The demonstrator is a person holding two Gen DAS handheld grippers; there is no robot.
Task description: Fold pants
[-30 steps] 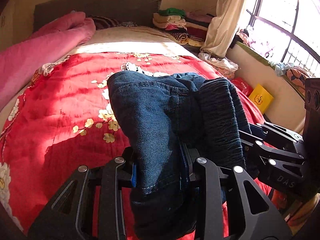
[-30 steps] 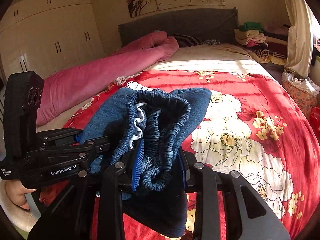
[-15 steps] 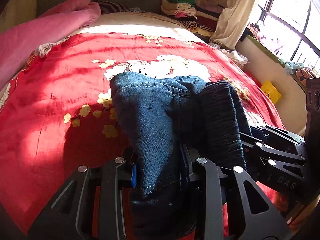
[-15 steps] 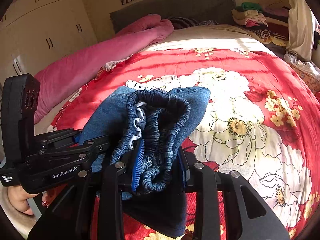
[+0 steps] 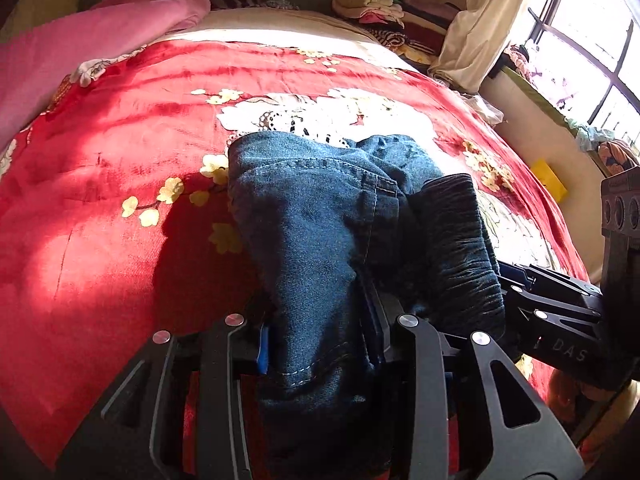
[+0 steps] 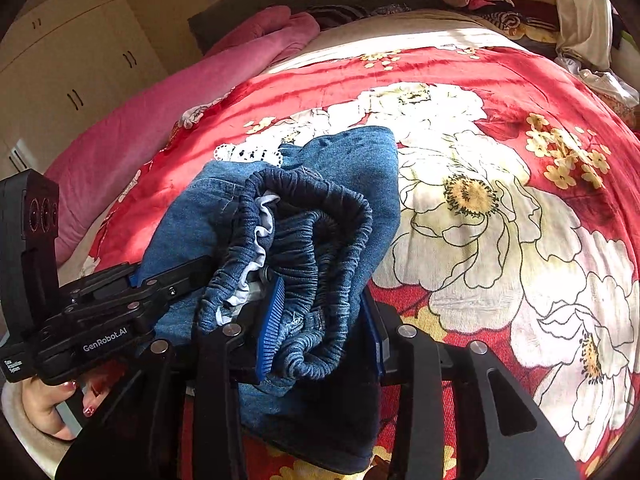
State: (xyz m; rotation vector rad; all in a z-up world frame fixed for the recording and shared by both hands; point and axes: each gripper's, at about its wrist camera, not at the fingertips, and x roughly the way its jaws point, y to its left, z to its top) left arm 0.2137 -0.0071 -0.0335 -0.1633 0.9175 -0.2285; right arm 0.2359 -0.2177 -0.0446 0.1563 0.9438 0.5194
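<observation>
The folded blue denim pants (image 5: 320,220) lie bunched on the red flowered bedspread (image 5: 100,200), their far end resting on it. My left gripper (image 5: 320,344) has a denim fold between its blue pads; its jaws are opening and the cloth still fills the gap. In the right wrist view the elastic waistband (image 6: 320,240) of the pants (image 6: 352,160) sits between the pads of my right gripper (image 6: 322,328), whose jaws are also opening, the cloth still touching both pads. Each gripper shows beside the other: the right gripper (image 5: 560,312), the left gripper (image 6: 120,304).
A pink quilt (image 6: 160,120) lies along the left side of the bed. Stacked folded clothes (image 5: 372,4) sit at the far right by the curtain (image 5: 492,20). A hand (image 6: 52,408) holds the left gripper. A wardrobe (image 6: 72,60) stands beyond the bed's left side.
Both grippers have sunk toward the bed with the pants, whose far end now lies on the bedspread. The right gripper's pads stand a little wider apart around the waistband.
</observation>
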